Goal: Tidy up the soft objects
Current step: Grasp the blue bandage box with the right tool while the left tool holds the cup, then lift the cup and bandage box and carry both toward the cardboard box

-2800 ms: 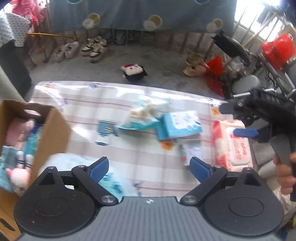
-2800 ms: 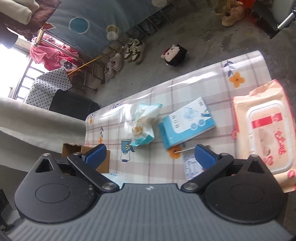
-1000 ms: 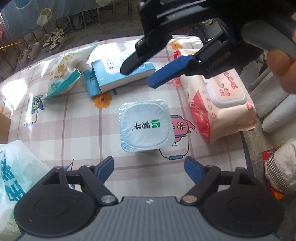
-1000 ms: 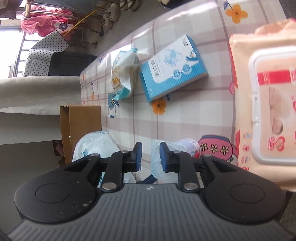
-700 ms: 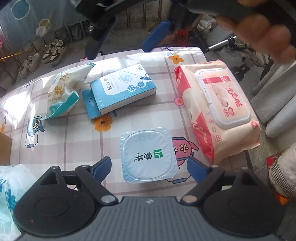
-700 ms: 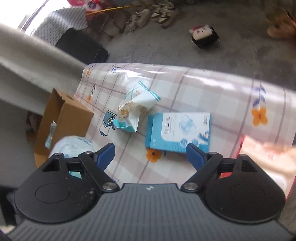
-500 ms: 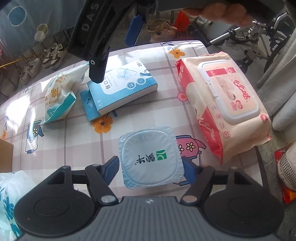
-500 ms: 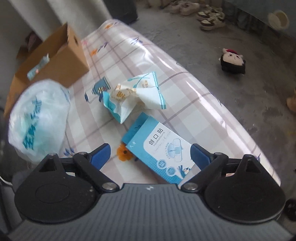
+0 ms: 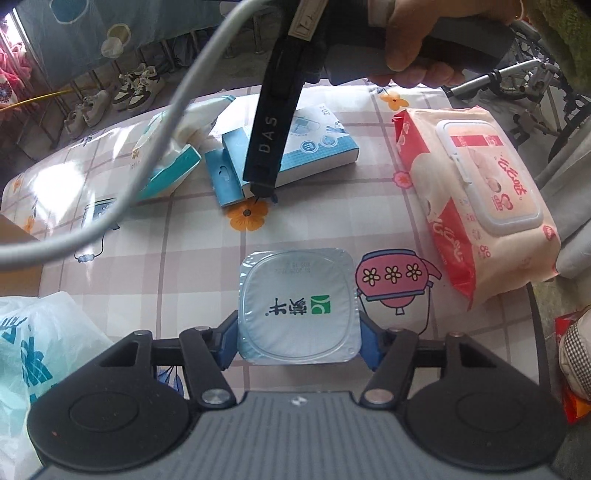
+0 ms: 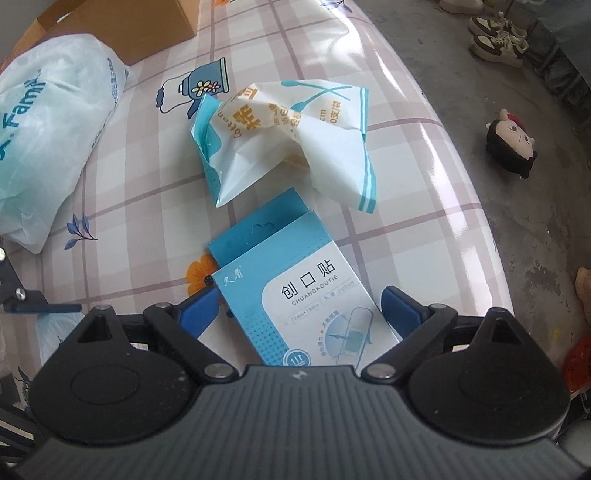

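A yogurt cup [image 9: 299,306] with a pale blue foil lid stands on the checked tablecloth [image 9: 166,266]. My left gripper [image 9: 298,343] points down over it, its jaws closing, and both blue pads meet the cup's sides under the lid's rim. A blue and white plaster box [image 10: 291,280] lies flat farther along the table. My right gripper [image 10: 301,312] hangs over that box with its jaws wide open, one finger on each side and neither touching it. A crumpled cotton swab packet [image 10: 280,140] lies just beyond the box. A pink wet wipes pack [image 9: 476,199] rests at the table's right edge.
A white and blue plastic bag [image 10: 48,122] lies beside a cardboard box [image 10: 122,26] at the table's far end. The right gripper's body [image 9: 271,129], its grey cable and a hand cross the left wrist view above the plaster box. A plush doll [image 10: 511,144] and shoes lie on the floor.
My left gripper's jaws have closed in onto the yogurt cup. My right gripper opened wide, rolled about a quarter turn and moved away from the cup to over the plaster box.
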A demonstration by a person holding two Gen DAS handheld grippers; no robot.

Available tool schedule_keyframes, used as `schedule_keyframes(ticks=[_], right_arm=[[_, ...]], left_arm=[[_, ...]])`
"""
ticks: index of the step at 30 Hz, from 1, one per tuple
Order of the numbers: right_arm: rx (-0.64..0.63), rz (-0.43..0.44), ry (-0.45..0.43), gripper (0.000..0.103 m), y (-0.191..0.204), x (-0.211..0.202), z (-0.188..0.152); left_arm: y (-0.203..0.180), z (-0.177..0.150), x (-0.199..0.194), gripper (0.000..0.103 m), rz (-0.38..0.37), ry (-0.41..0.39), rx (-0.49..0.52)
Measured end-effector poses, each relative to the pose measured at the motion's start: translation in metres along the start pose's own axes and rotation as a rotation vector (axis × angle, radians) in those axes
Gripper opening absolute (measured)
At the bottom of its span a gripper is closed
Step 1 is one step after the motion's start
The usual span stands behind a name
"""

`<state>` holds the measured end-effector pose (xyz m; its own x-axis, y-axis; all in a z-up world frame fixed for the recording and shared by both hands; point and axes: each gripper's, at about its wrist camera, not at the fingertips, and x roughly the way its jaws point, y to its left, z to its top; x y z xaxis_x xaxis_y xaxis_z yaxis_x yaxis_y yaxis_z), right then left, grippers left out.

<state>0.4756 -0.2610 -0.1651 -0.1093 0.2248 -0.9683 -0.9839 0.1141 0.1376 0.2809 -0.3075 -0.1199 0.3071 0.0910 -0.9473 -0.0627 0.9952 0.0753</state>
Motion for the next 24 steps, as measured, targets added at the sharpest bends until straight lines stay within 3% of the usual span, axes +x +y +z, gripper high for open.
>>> schedule_keyframes(ticks=[6,11,17,24], right_arm=[[-0.036,-0.035,-0.012,0.092,0.008,0.008,-0.006],[0.007,-0.021,-0.022,0.091,0.006,0.002,-0.014],[0.197,0.071,-0.093,0.089,-0.012,-0.017,-0.025],[0.427,0.169,-0.207,0.088,-0.031,-0.045,-0.05]], left_arm=[[0.001,-0.002,0.0,0.064,0.011,0.008,0.017],[-0.003,0.003,0.002,0.066,0.014,0.006,0.039],[-0.007,0.006,0.01,0.064,0.032,0.014,0.076],[-0.007,0.005,0.01,0.063,0.035,0.003,0.053]])
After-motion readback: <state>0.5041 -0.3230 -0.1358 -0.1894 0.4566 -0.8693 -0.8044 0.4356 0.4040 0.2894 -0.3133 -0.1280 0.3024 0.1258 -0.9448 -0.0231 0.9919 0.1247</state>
